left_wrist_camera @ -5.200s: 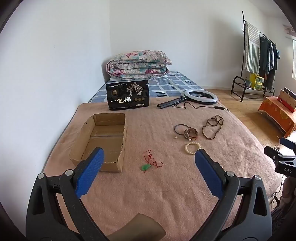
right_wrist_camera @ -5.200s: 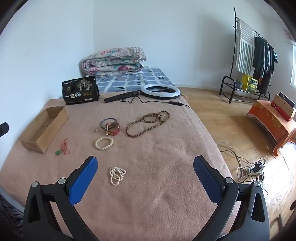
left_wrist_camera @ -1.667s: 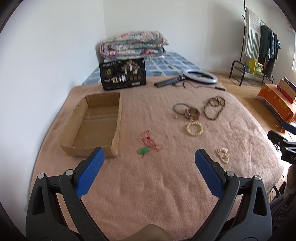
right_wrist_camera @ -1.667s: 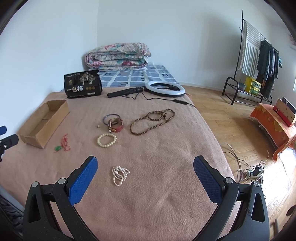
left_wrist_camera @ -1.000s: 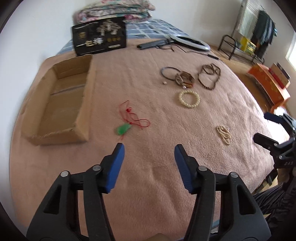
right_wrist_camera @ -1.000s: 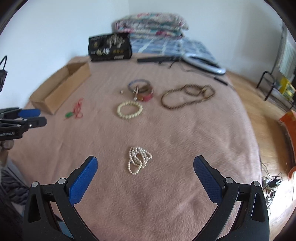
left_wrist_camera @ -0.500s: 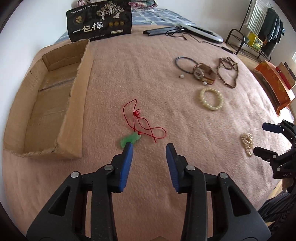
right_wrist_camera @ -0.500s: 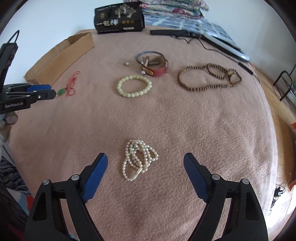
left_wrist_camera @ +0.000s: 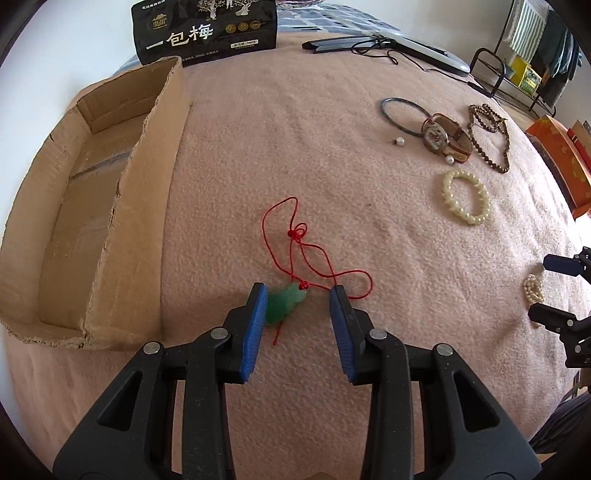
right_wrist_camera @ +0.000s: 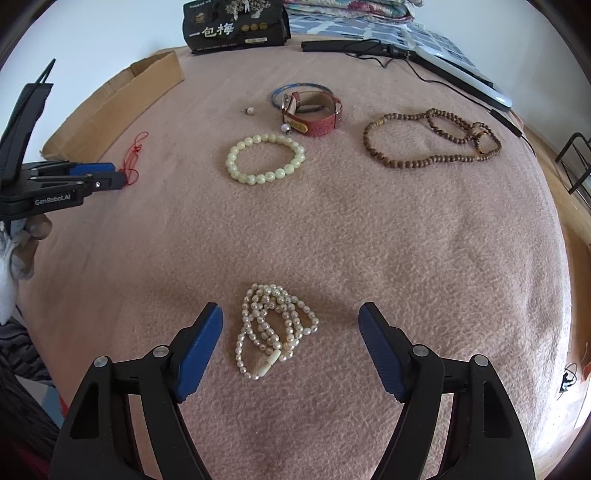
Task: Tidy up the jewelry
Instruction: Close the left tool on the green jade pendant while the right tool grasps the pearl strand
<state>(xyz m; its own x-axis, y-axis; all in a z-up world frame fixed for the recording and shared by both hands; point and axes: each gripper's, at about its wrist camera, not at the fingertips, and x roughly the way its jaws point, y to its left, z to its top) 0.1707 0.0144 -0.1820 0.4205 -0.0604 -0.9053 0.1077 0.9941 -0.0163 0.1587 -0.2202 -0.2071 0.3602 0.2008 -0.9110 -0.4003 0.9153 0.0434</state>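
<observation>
A green jade pendant (left_wrist_camera: 283,303) on a red cord (left_wrist_camera: 303,243) lies on the pink blanket. My left gripper (left_wrist_camera: 300,295) is open, low over the blanket, with the pendant between its blue pads, close to the left pad. My right gripper (right_wrist_camera: 290,319) is open around a coiled white pearl necklace (right_wrist_camera: 273,326). The open cardboard box (left_wrist_camera: 88,206) sits left of the pendant. A pale bead bracelet (right_wrist_camera: 265,158), a red-strap watch (right_wrist_camera: 312,112), a thin bangle (right_wrist_camera: 300,88) and a brown bead necklace (right_wrist_camera: 432,138) lie farther back.
A black printed box (left_wrist_camera: 207,27) stands behind the cardboard box. A ring light with its cable (right_wrist_camera: 458,74) lies at the far right edge of the blanket. Two loose pearls (left_wrist_camera: 399,140) lie near the watch. A clothes rack (left_wrist_camera: 517,55) stands beyond the bed.
Both grippers have dropped closer to the blanket and narrowed. The left moved forward until the pendant sits between its pads; the right came around the pearl necklace.
</observation>
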